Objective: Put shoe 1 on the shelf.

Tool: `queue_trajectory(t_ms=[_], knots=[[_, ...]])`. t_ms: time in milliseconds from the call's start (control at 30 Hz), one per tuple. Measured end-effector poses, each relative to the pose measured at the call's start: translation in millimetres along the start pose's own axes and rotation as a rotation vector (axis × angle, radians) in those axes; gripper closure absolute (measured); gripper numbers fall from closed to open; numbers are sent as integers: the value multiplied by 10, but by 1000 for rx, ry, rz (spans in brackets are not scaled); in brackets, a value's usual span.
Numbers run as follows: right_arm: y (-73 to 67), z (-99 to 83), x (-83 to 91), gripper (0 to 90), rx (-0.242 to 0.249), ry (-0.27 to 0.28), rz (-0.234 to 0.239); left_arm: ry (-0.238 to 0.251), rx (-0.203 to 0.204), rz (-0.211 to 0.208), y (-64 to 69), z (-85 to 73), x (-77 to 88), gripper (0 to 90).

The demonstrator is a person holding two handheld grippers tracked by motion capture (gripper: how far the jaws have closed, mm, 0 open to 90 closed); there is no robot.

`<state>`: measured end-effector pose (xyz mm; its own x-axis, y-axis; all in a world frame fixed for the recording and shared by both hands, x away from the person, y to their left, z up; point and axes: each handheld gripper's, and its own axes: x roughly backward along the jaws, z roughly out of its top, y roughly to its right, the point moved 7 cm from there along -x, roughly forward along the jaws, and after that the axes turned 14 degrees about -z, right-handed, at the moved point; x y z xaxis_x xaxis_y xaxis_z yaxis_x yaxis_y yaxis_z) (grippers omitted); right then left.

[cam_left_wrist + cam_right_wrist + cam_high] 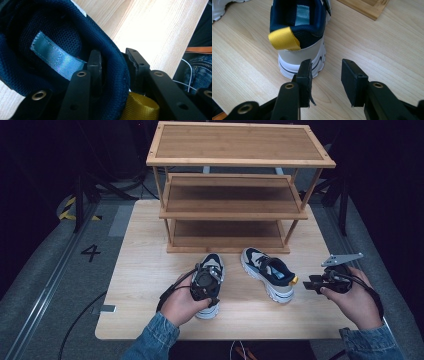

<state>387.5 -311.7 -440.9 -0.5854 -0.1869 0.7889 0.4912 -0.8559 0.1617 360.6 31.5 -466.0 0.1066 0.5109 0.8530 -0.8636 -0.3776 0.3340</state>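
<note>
The left gripper (204,287) sits on the heel end of the left shoe (212,270), near the front edge of the tabletop (145,270). In the left gripper view its jaws pinch the padded navy heel collar (117,67): one jaw is inside the shoe opening, the other outside against the heel, with the yellow heel loop (141,106) just below. The collar is the firmest rim on this shoe, so the hold there looks meant to lift it without crushing the upper.

The right gripper (312,284) hovers near the right edge of the tabletop, just behind the heel of the right shoe (270,272). In the right gripper view its jaws stand spread with nothing between them, and that shoe's heel (299,53) lies ahead of them, apart. Its placement suggests a matching heel hold is intended.

The left shoe lies on its sole, its long axis running from the front edge toward the rack (235,210), toe toward the lowest shelf (225,242) and heel toward the person. The right shoe also rests on its sole, its long axis slanted: toe toward the rack, heel turned toward the front right corner. Both toes stop just short of the rack. All shelves appear bare.
</note>
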Motion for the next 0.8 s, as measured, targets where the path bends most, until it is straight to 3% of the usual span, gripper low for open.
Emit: queue_trajectory(t_ms=[200, 467, 667, 800], knots=[[19, -17, 24, 621, -10, 2, -5, 27, -7, 37, 10, 67, 82, 702], [54, -80, 63, 621, -21, 2, -15, 52, -13, 48, -19, 193, 228, 702], [104, -153, 128, 623, -40, 1, -41, 72, -22, 70, -128, 366, 350, 701], [60, -184, 128, 623, -45, -5, -40, 87, -33, 91, -209, 473, 402, 700]])
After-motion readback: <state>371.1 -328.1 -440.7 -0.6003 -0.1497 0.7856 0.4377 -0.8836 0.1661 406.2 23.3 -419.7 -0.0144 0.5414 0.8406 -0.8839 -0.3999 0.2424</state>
